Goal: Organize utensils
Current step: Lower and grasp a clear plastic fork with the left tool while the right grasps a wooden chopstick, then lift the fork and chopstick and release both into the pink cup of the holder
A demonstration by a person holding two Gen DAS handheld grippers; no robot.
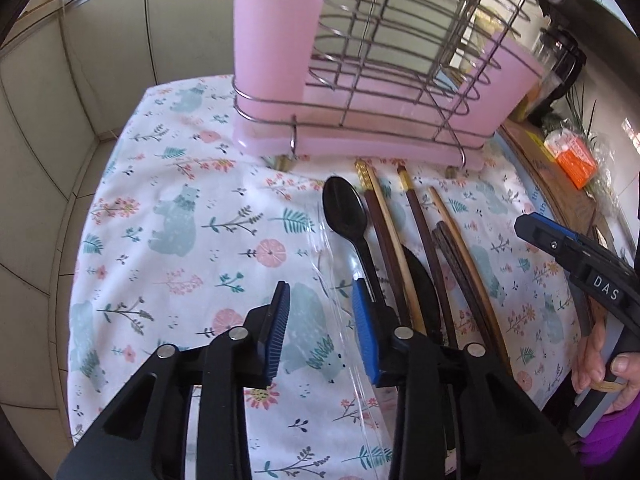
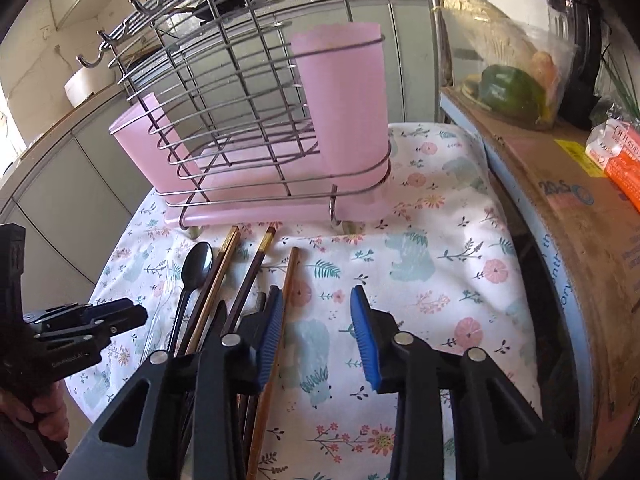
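While the utensils lie side by side on the floral cloth (image 1: 180, 184) just before the pink-cupped wire rack (image 1: 360, 80), both tools tip down at them. Left hand-held gripper (image 1: 322, 328): unclenched, nothing between its pads, black spoon (image 1: 344, 208) just beside one finger. Right hand-held gripper (image 2: 318, 336): also unclenched and empty, one pad beside the chopsticks (image 2: 256, 264). Laid parallel, they look easy to pick singly.

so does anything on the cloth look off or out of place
Mostly just the unsorted utensils: the black spoon, a black knife and the chopsticks lie loose and fanned in front of the rack. A clear plastic sleeve lies beside the spoon. Nothing spilled or broken.
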